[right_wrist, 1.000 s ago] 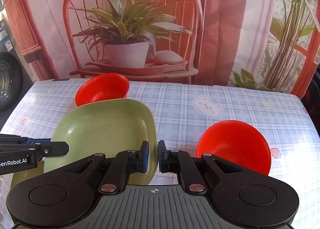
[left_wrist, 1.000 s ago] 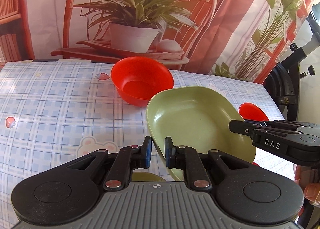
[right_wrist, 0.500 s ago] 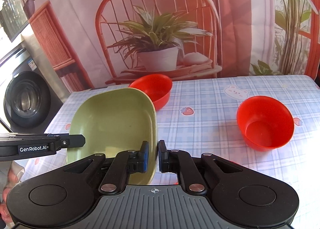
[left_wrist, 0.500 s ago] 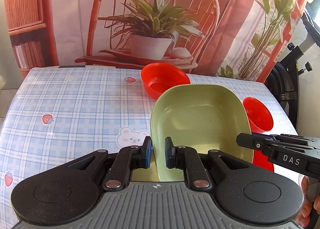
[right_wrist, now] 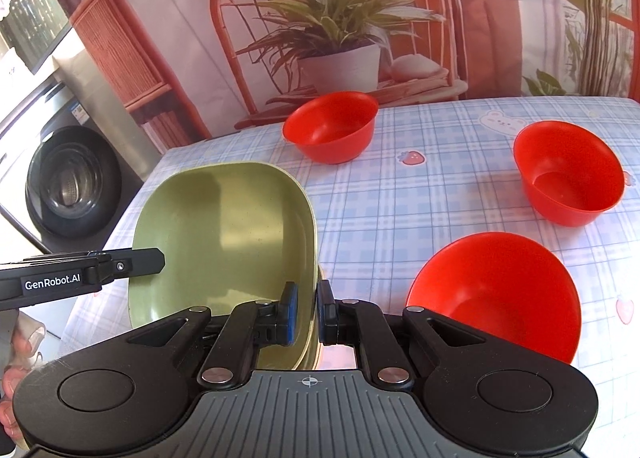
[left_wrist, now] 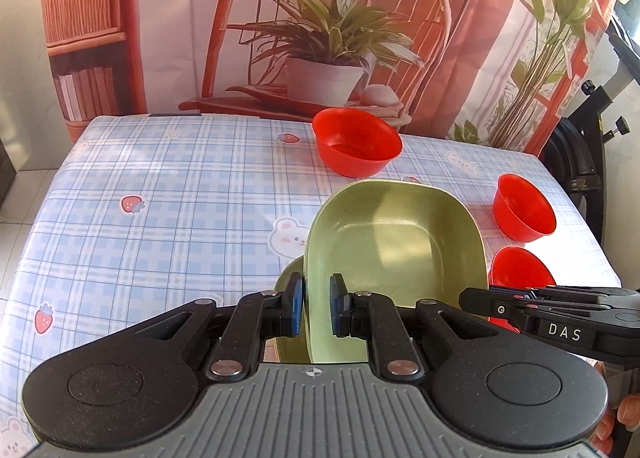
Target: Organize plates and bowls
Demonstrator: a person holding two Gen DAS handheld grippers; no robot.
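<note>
A green square plate (left_wrist: 394, 246) is held up over the near table edge by both grippers. My left gripper (left_wrist: 317, 310) is shut on its left rim. My right gripper (right_wrist: 306, 312) is shut on its right rim; the plate (right_wrist: 224, 234) fills the left of that view. A second green plate (left_wrist: 290, 278) lies just under it, mostly hidden. Three red bowls stand on the table: one far (left_wrist: 356, 146), one right (left_wrist: 524, 206), one near right (left_wrist: 520, 268). The right wrist view shows them too: far (right_wrist: 330, 132), right (right_wrist: 568, 172), near (right_wrist: 496, 294).
The table has a blue checked cloth (left_wrist: 160, 194) with bear and strawberry prints. A printed backdrop of a chair and potted plant (left_wrist: 332, 58) hangs behind it. A washing machine (right_wrist: 68, 178) stands off the table's left side. A black stand (left_wrist: 580, 162) is at the right.
Both grippers have pulled back and risen with the green plate. The red bowls now look farther away and a third bowl has come into view.
</note>
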